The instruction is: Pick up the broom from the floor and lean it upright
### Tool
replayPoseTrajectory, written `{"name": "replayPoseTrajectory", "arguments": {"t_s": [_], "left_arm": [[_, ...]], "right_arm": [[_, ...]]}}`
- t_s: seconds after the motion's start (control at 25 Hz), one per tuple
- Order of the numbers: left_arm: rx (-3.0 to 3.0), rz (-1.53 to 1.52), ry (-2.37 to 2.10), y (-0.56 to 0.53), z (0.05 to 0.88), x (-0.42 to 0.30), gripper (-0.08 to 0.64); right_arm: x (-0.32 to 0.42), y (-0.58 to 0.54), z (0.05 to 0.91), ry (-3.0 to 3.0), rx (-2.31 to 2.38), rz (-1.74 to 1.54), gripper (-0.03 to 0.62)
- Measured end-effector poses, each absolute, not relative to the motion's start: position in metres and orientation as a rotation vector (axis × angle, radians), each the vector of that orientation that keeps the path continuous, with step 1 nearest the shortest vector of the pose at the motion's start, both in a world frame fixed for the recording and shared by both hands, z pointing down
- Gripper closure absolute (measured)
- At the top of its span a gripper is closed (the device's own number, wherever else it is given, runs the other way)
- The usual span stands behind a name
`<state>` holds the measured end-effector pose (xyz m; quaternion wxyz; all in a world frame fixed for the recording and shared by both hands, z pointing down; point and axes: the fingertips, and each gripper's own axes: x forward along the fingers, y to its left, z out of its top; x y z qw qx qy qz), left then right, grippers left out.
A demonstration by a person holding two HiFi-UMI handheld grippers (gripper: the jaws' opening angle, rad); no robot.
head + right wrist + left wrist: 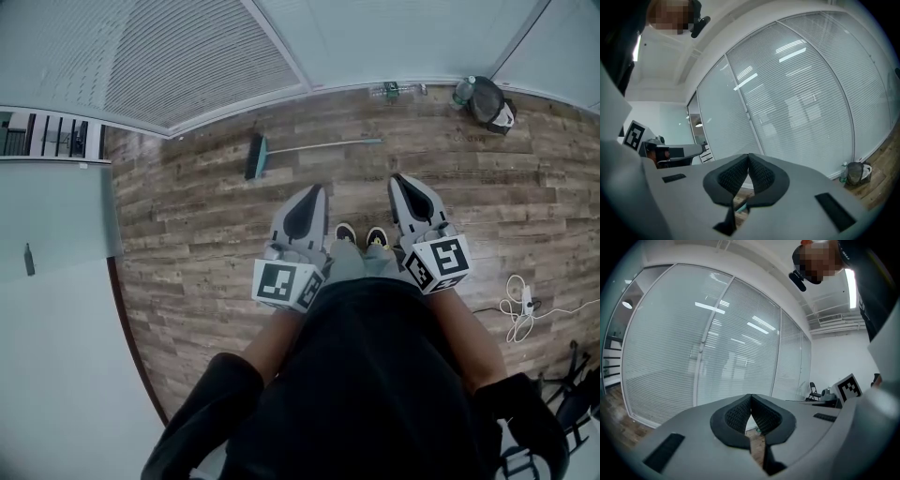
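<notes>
Broom (256, 157) flat on the wood floor (187, 244), both grippers shut and empty.

The broom lies with its brush end to the left and its thin handle running right, near the foot of the glass wall with blinds (187, 66). It is well ahead of the person's shoes (345, 232) and clear of both tools. The left gripper (317, 192) and right gripper (398, 179) are held side by side above the shoes, pointing at the wall. Each has its ribbed pads (736, 416) pressed tip to tip with nothing between them. Only the head view shows the whole broom, and a white cable (517, 306) coiled off to the right. The left gripper view alone catches a folding chair (813, 391) down the room. The right gripper view looks at a dark bag (857, 173) and a bottle (843, 171) against the wall's foot.
</notes>
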<state>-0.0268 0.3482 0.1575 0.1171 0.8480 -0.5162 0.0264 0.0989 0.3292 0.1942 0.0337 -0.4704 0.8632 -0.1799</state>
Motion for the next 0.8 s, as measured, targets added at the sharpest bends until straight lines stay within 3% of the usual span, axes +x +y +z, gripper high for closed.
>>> {"name": "replayPoseTrajectory", "arguments": {"t_s": [0.8], "left_arm": [[2.470,0.095,-1.446,0.286,0.167,-0.031,0.537]], "right_arm": [[0.090,0.273,0.212,2.626,-1.508,-0.639,0.573]]}}
